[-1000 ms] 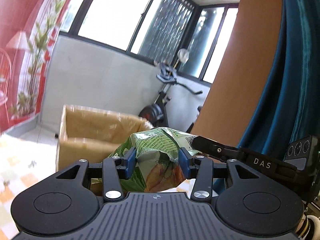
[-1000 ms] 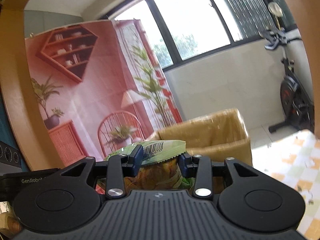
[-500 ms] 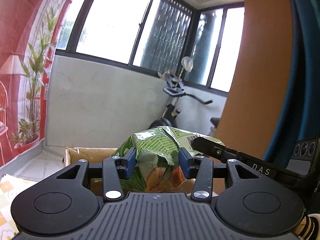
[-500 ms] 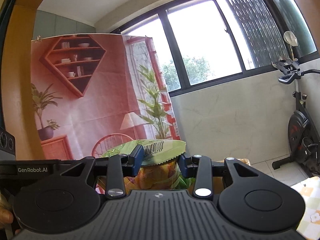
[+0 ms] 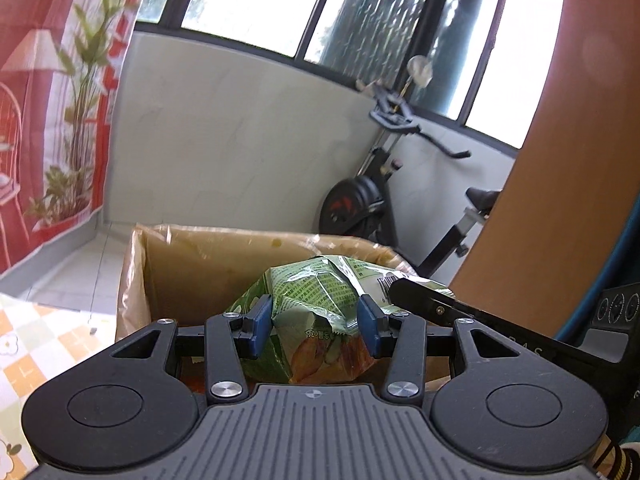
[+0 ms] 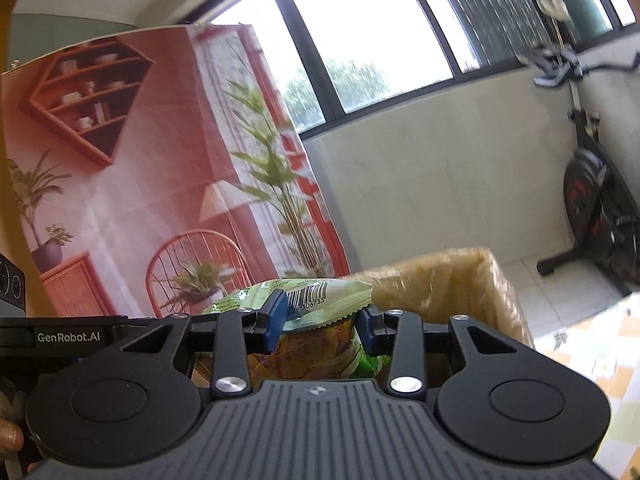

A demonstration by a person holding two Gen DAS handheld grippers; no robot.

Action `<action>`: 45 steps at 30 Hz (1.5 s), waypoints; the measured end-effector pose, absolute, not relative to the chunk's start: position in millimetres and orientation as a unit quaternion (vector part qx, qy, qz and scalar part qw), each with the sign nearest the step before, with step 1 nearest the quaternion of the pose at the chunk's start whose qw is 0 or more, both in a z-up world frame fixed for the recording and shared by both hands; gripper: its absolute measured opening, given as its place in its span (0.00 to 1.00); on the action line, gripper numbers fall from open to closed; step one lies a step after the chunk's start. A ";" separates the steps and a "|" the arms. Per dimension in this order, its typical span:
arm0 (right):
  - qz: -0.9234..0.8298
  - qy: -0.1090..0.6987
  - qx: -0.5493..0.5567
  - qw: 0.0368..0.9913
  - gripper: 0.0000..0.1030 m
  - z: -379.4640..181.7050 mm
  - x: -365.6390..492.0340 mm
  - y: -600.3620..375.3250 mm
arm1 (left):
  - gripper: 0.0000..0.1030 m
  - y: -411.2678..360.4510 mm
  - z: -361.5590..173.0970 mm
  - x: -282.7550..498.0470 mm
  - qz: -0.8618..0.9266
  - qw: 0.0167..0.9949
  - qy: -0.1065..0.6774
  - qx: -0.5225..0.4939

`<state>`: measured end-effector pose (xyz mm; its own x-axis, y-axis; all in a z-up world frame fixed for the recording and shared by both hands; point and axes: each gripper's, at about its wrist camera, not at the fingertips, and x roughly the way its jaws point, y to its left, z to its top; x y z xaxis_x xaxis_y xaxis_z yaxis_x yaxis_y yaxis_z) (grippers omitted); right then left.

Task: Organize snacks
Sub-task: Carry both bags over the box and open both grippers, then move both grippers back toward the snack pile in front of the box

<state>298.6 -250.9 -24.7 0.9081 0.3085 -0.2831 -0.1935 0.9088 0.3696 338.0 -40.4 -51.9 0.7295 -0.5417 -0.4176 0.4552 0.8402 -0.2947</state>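
Note:
Both grippers hold one green snack bag [image 5: 316, 312] in the air. My left gripper [image 5: 316, 328] is shut on one side of the bag. My right gripper [image 6: 320, 326] is shut on the other side, by the barcode end of the bag [image 6: 320, 304]. The right gripper's finger [image 5: 432, 306] shows at the bag's right in the left wrist view. An open cardboard box [image 5: 192, 264] lined with clear plastic stands just beyond and below the bag; it also shows in the right wrist view [image 6: 452, 284].
A checked tablecloth [image 5: 24, 336] covers the table under the box. A black exercise bike [image 5: 380, 200] stands behind by the white wall. A red printed backdrop [image 6: 140, 184] hangs at the left. An orange panel [image 5: 560, 160] rises at the right.
Both grippers have tilted down with the bag, so the cardboard box has come back into view right behind it. The grip on the bag is unchanged.

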 end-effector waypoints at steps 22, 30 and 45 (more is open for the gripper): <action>0.056 0.253 0.139 0.956 0.51 -42.3 302.0 -247.8 | 0.72 -43.6 -42.6 334.9 -0.205 0.942 0.265 -0.020; 0.029 0.218 0.118 0.968 0.60 -27.9 262.9 -243.2 | 0.73 -15.2 -27.8 305.5 -0.179 0.948 0.258 -0.056; 0.068 0.200 0.098 0.972 0.60 -23.2 170.2 -219.5 | 0.76 22.7 -18.3 224.8 -0.153 0.956 0.243 -0.055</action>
<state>170.2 -219.5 -23.2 0.9106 0.1709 -0.3762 -0.0920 0.9715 0.2185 224.8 22.7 -18.3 0.8357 -0.3183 -0.4476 0.2652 0.9475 -0.1787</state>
